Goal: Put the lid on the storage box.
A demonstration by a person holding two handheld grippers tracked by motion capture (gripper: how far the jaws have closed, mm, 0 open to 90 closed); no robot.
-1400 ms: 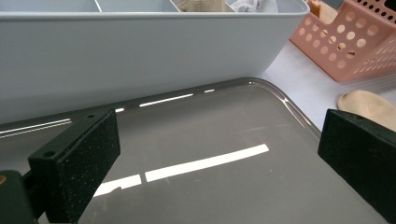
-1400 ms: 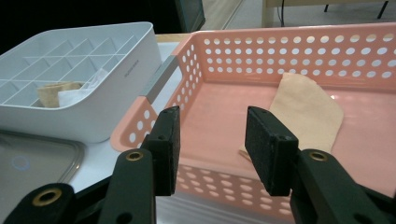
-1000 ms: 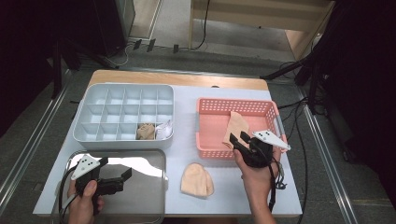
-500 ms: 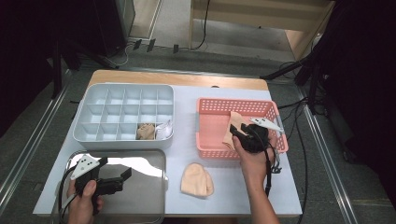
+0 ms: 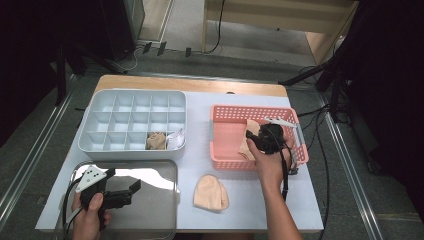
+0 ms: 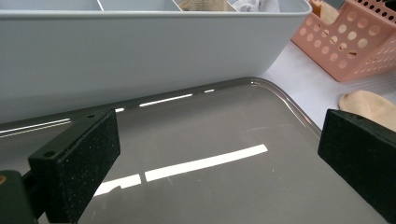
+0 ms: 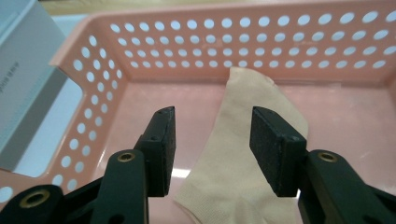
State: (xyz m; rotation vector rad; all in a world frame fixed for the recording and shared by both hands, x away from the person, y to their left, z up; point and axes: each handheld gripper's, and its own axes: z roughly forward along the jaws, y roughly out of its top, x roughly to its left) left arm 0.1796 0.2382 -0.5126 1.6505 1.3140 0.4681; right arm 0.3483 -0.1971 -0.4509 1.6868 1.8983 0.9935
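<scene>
beige sock [image 7: 243,154], flat, in pink basket [image 7: 224,42]

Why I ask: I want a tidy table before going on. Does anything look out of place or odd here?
One beige sock lies loose on the white table, outside the pink basket and the grey divided box. Another sock lies flat in the basket under the open right gripper. Nothing looks spilled or damaged.

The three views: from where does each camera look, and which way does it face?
High view: above the table's near side, facing forward and down; both forearms enter from below.
Left gripper view: on the left gripper, low over the metal tray, facing the grey organizer.
Right gripper view: on the right gripper, looking into the pink basket at a beige sock.
Shared: basket, sock.
</scene>
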